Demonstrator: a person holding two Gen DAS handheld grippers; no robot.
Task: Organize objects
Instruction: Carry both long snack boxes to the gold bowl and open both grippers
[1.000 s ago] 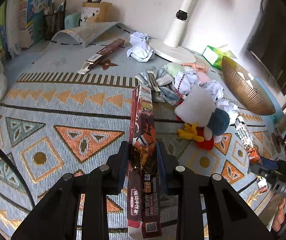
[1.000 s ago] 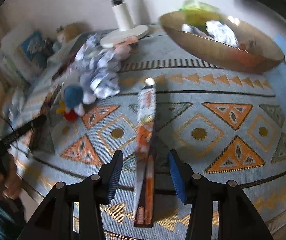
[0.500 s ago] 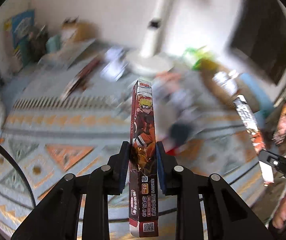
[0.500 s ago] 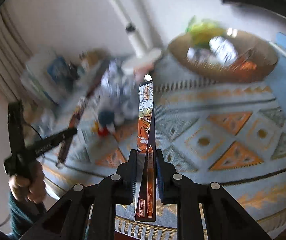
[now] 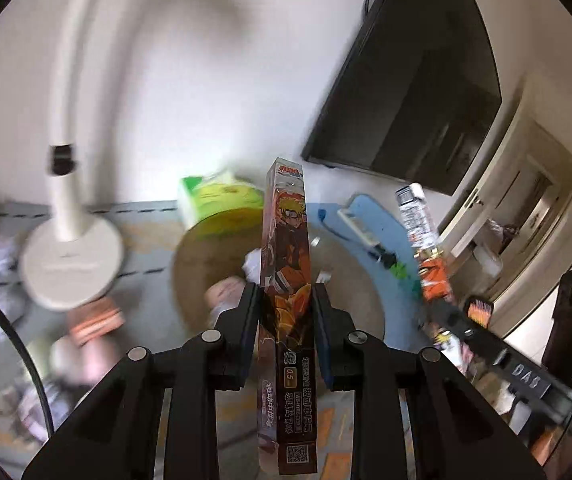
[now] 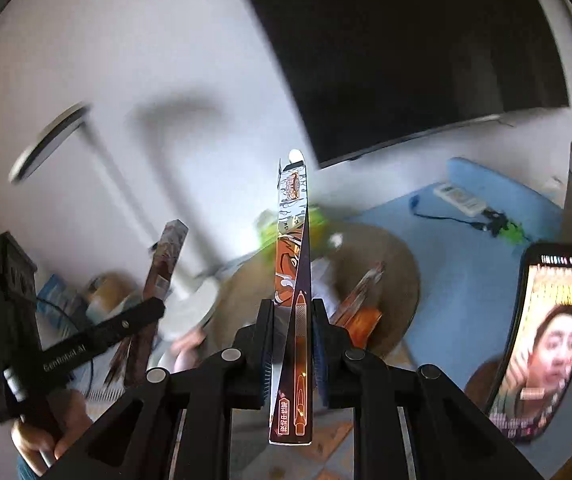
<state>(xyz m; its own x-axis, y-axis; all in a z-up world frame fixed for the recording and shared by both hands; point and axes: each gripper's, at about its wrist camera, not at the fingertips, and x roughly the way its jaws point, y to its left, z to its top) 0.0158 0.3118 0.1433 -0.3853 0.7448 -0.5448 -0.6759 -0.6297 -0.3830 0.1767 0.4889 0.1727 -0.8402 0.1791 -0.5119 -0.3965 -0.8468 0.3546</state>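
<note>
Left tool (image 5: 286, 312) is clamped on a long pen box (image 5: 287, 280); right tool (image 6: 291, 340) is clamped on a second pen box (image 6: 291, 280). Both boxes jut forward above the woven bowl (image 5: 194, 276). Risk: gripped near one end, either could pivot, slip, or miss the bowl.

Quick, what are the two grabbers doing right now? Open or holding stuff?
Left gripper: closed on a long cartoon pen box.
Right gripper: closed on a thin orange pen box.
</note>
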